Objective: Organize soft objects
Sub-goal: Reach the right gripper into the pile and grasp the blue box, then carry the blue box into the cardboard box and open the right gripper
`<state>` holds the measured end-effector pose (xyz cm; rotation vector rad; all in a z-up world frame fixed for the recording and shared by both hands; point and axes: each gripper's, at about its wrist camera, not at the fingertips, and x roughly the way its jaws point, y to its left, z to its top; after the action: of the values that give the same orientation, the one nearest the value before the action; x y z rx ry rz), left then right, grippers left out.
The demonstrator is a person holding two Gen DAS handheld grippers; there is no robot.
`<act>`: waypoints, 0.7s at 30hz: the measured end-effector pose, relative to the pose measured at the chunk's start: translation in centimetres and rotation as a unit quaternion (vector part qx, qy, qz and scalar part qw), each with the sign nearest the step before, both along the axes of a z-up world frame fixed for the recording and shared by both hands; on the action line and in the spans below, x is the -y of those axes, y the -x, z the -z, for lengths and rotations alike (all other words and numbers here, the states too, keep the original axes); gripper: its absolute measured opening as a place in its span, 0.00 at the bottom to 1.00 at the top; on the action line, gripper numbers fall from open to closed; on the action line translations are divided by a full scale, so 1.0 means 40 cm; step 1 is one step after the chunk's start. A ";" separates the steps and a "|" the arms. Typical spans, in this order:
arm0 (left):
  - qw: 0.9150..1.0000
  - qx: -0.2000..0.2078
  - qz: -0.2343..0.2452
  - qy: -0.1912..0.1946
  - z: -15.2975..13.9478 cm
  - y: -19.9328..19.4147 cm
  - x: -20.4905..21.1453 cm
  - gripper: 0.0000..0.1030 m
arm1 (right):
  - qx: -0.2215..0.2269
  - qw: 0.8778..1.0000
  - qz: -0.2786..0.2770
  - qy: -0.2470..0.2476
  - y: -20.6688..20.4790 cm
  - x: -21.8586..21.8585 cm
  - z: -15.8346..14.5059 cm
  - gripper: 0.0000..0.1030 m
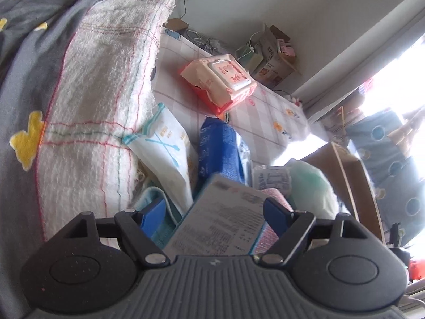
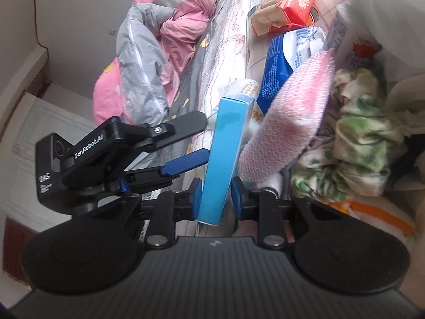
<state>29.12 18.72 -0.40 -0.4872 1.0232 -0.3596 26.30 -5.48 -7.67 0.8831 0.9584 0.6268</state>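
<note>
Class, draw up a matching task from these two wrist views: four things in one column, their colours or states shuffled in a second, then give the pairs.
1. box
2. wipes pack
3. sponge cloth
4. right hand-held gripper

A. pink
B. shut on the box
C. light blue
D. red and cream

Pairs: 1-C, 2-D, 3-A, 4-B

The slim light-blue cardboard box (image 2: 221, 156) has a smooth, faintly satin face, its printed paper side (image 1: 220, 226) matt. Beside it, the pink knitted cloth (image 2: 289, 122) looks nubbly and soft. The white waffle-weave towel (image 1: 106, 101) is coarse, stitched with red thread. The orange wet-wipes pack (image 1: 220, 79) and the blue plastic pouch (image 1: 220, 148) are glossy film. The green-and-white terry rag (image 2: 356, 143) is fuzzy.
</note>
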 end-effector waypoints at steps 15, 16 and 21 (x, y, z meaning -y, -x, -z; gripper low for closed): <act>0.998 -0.044 -0.011 0.033 0.002 0.083 0.056 0.82 | -0.030 0.997 -0.021 -0.074 0.050 0.102 0.012 0.19; 0.999 -0.039 -0.012 0.034 -0.015 0.097 0.059 0.82 | -0.025 0.997 -0.023 -0.076 0.058 0.107 -0.001 0.19; 0.999 0.008 -0.004 0.038 -0.126 0.171 0.113 0.82 | 0.007 0.995 -0.034 -0.097 0.110 0.164 -0.085 0.19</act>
<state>22.28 14.20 4.65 -0.5555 0.9949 -0.3951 21.89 -12.03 -4.27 1.0201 0.9292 0.7944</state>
